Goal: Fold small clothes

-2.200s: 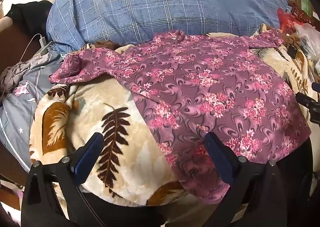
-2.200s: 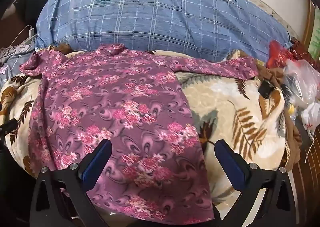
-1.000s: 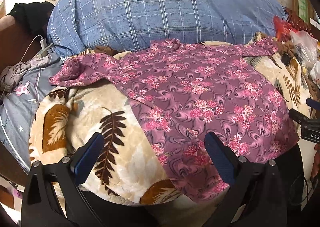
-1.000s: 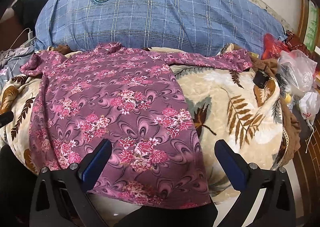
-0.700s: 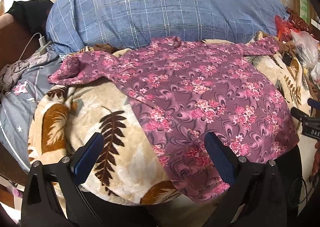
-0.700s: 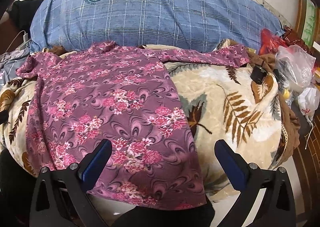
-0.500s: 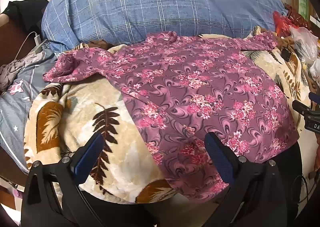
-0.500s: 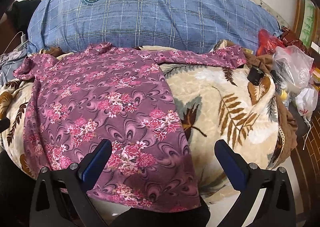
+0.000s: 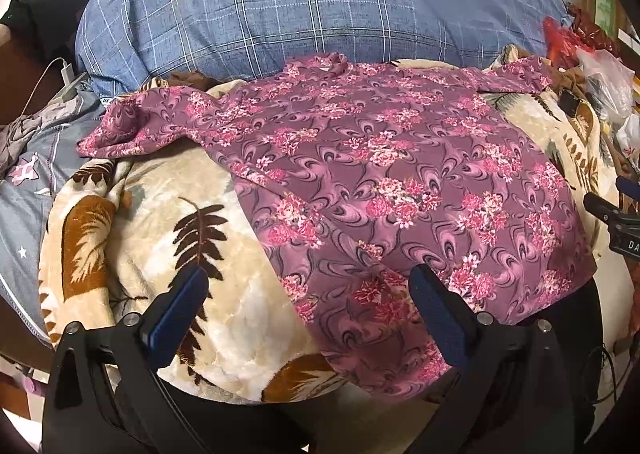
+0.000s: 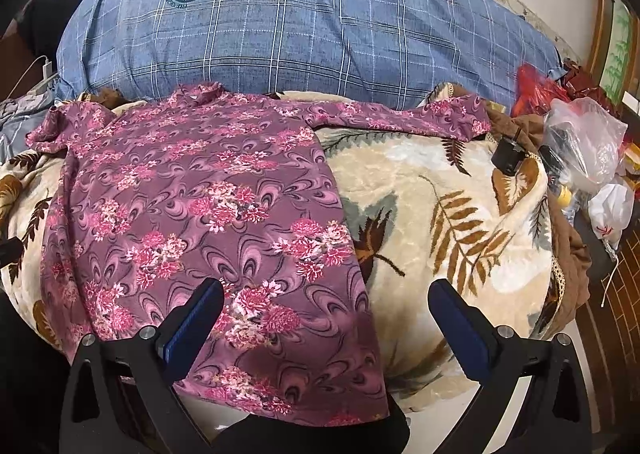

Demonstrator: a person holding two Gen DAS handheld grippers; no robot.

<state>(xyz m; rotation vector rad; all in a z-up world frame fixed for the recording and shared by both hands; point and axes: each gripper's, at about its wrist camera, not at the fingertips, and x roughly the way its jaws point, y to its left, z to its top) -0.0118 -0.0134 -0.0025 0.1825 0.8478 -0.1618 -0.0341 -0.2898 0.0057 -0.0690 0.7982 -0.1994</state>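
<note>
A purple long-sleeved top with pink flowers [image 9: 380, 182] [image 10: 208, 206] lies spread flat on a cream leaf-print blanket [image 9: 160, 238] [image 10: 448, 222], collar toward the pillow, hem hanging over the near edge. Both sleeves stretch out sideways. My left gripper [image 9: 308, 294] hovers open above the hem's left corner, holding nothing. My right gripper [image 10: 326, 308] is open above the hem's right corner, one finger over the top, the other over bare blanket. The right gripper's tip shows at the right edge of the left wrist view [image 9: 612, 214].
A big blue checked pillow [image 9: 320, 2] [image 10: 304, 22] lies behind the top. Plastic bags and clutter [image 10: 584, 142] crowd the right side. Grey bedding [image 9: 28, 158] and a white charger cable [image 9: 60, 70] sit at the left.
Both grippers have drifted slightly over the hem, staying open. The top has not changed shape.
</note>
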